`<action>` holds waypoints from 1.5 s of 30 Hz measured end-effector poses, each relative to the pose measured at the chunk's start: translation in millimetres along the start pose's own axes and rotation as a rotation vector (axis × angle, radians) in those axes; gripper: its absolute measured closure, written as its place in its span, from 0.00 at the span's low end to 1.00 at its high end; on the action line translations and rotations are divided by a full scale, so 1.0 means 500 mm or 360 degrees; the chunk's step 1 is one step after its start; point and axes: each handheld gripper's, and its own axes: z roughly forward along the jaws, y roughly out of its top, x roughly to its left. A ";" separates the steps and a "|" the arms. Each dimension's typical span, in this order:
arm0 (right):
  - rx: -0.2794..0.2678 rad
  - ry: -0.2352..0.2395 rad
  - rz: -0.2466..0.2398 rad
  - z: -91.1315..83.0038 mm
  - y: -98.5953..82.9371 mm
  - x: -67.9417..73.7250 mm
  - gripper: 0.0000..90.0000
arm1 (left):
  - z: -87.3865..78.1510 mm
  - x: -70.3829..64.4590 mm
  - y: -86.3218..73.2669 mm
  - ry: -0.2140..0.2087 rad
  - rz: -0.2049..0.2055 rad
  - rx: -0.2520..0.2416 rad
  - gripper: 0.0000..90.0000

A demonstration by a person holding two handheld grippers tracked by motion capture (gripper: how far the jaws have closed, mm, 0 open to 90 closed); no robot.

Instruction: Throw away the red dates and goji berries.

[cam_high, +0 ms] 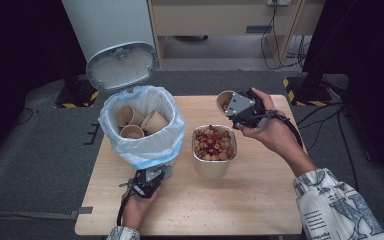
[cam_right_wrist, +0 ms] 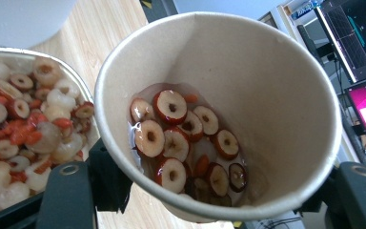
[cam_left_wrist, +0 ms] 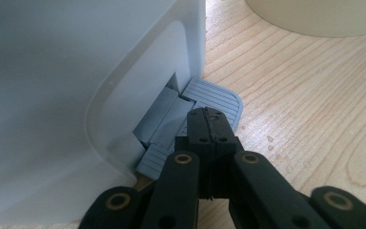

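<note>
A white pedal bin (cam_high: 142, 145) lined with a pale bag stands at the table's left, its lid (cam_high: 121, 65) raised. Three empty paper cups (cam_high: 141, 121) lie inside. My left gripper (cam_high: 147, 181) is shut, with its tips resting on the bin's grey foot pedal (cam_left_wrist: 217, 95); the joined jaws (cam_left_wrist: 208, 119) hold nothing. My right gripper (cam_high: 242, 111) is shut on a paper cup (cam_high: 225, 100), tilted above the table's far side. That paper cup (cam_right_wrist: 248, 71) holds sliced red dates (cam_right_wrist: 181, 138) in a little liquid. A metal container (cam_high: 214, 162) of mixed dried fruit sits mid-table.
The container of fruit (cam_right_wrist: 24, 119) lies just left of and below the held cup. Bare wood table (cam_high: 260, 200) spreads in front and to the right. Beyond the table are a desk and cables (cam_high: 280, 40) on the floor.
</note>
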 end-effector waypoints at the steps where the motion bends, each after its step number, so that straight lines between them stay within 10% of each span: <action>1: 0.0001 0.0001 -0.0006 0.001 0.000 0.000 0.35 | 0.000 0.000 0.000 0.0000 -0.0001 0.0000 1.00; 14: -0.0043 0.0028 0.0005 -0.001 -0.005 0.004 0.35 | 0.000 -0.001 0.000 0.0006 0.0003 0.0002 1.00; 45: 0.0021 -0.0082 -0.0358 -0.013 0.025 0.010 0.34 | 0.000 0.000 0.001 0.0004 0.0005 0.0006 1.00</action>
